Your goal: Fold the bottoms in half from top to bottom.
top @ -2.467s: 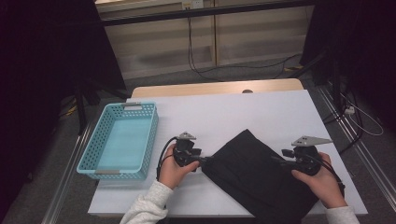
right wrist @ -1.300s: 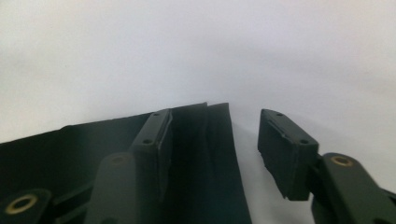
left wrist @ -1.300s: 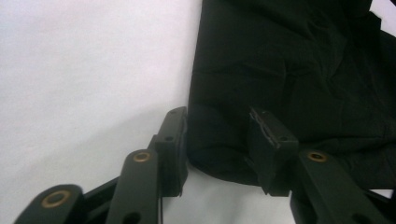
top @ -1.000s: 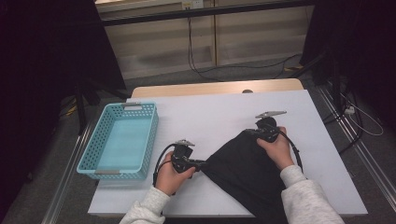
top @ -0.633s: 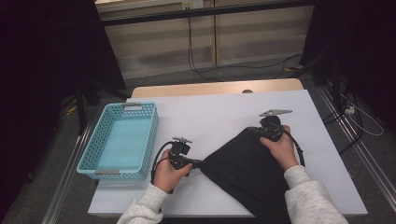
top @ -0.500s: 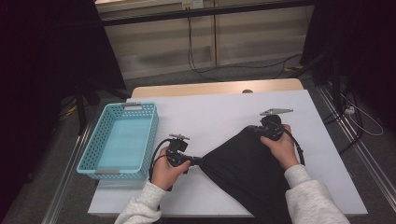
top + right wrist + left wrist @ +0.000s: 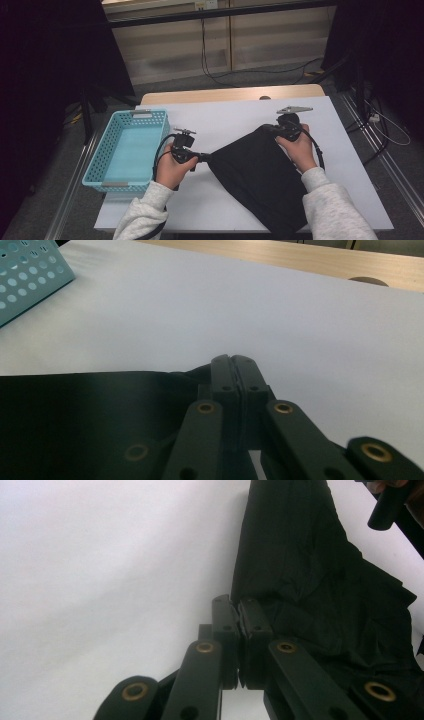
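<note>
A black cloth (image 7: 255,175) lies spread on the white table (image 7: 220,120), reaching its near edge. My left gripper (image 7: 202,156) points right at the cloth's left corner. In the left gripper view its jaws are pressed together (image 7: 239,605) with the corner of the black cloth (image 7: 320,580) pinched between them. My right gripper (image 7: 268,128) is at the cloth's far corner. In the right gripper view its jaws (image 7: 233,362) are shut on the edge of the cloth (image 7: 100,415). Both held corners are lifted slightly off the table.
A light blue perforated basket (image 7: 150,114) stands at the table's left side, also seen as the basket (image 7: 25,270) in the right gripper view. A wooden strip (image 7: 225,95) runs along the table's far edge. Bare white table lies beyond the cloth.
The right hand has gone from the cloth's right side to its far corner and risen a little. The left hand has moved up and left with its corner, pulling the cloth taut.
</note>
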Demonstrator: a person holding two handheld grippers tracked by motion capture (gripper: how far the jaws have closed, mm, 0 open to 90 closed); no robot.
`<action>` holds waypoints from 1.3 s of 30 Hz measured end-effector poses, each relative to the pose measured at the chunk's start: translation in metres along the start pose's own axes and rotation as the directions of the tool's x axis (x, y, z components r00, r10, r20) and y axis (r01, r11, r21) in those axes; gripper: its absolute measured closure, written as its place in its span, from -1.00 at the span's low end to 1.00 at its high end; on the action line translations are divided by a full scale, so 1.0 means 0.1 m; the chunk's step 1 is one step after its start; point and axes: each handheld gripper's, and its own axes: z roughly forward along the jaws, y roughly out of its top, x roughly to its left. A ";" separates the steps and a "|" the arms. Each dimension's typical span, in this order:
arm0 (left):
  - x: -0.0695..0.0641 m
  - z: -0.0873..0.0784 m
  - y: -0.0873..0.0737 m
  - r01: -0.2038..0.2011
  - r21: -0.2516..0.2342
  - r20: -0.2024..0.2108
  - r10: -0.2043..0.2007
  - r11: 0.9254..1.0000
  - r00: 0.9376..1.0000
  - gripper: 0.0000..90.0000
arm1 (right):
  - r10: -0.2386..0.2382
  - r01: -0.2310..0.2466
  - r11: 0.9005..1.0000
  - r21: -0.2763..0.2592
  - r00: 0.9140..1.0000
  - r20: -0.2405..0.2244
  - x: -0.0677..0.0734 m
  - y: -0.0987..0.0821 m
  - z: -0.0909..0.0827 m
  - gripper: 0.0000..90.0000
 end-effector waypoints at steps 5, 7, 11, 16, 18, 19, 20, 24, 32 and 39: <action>0.02 -0.06 0.06 0.001 -0.009 -0.009 -0.001 1.000 1.000 0.95 | 0.003 -0.003 1.000 -0.014 1.000 0.001 0.01 0.05 0.00 0.98; 0.02 -0.08 0.08 -0.003 -0.010 -0.014 0.002 1.000 1.000 0.95 | 0.002 -0.002 1.000 -0.018 1.000 0.001 0.02 0.07 0.01 0.98; 0.03 -0.13 0.12 -0.005 -0.023 -0.017 0.004 1.000 1.000 0.95 | 0.000 0.001 1.000 -0.028 1.000 0.007 0.04 0.12 0.02 0.98; 0.07 -0.18 0.17 -0.003 -0.031 -0.031 0.002 1.000 1.000 0.95 | 0.002 -0.002 0.999 -0.043 1.000 0.006 0.06 0.19 0.06 0.98; 0.09 -0.20 0.19 -0.003 -0.036 -0.039 0.002 0.999 0.999 0.95 | 0.002 -0.001 0.999 -0.043 1.000 0.005 0.08 0.23 0.09 0.98; 0.11 -0.22 0.20 -0.002 -0.040 -0.044 0.001 0.999 0.999 0.95 | 0.001 -0.001 0.999 -0.042 1.000 0.004 0.09 0.25 0.11 0.98; 0.14 -0.23 0.21 0.001 -0.044 -0.049 -0.004 0.999 0.999 0.95 | 0.003 -0.003 0.999 -0.040 1.000 0.006 0.10 0.28 0.14 0.98; 0.24 -0.32 0.24 0.014 -0.075 -0.084 -0.021 0.997 0.996 0.95 | 0.003 -0.002 0.998 -0.069 1.000 0.013 0.17 0.43 0.24 0.98; 0.36 -0.32 0.18 -0.014 -0.112 -0.151 -0.003 0.994 0.989 0.34 | -0.045 0.047 0.997 -0.061 0.999 0.025 0.34 0.57 0.38 0.50; 0.25 -0.16 0.08 -0.054 -0.097 -0.132 0.041 0.994 0.990 -0.20 | -0.071 0.071 0.997 0.013 0.997 0.026 0.27 0.25 0.15 0.16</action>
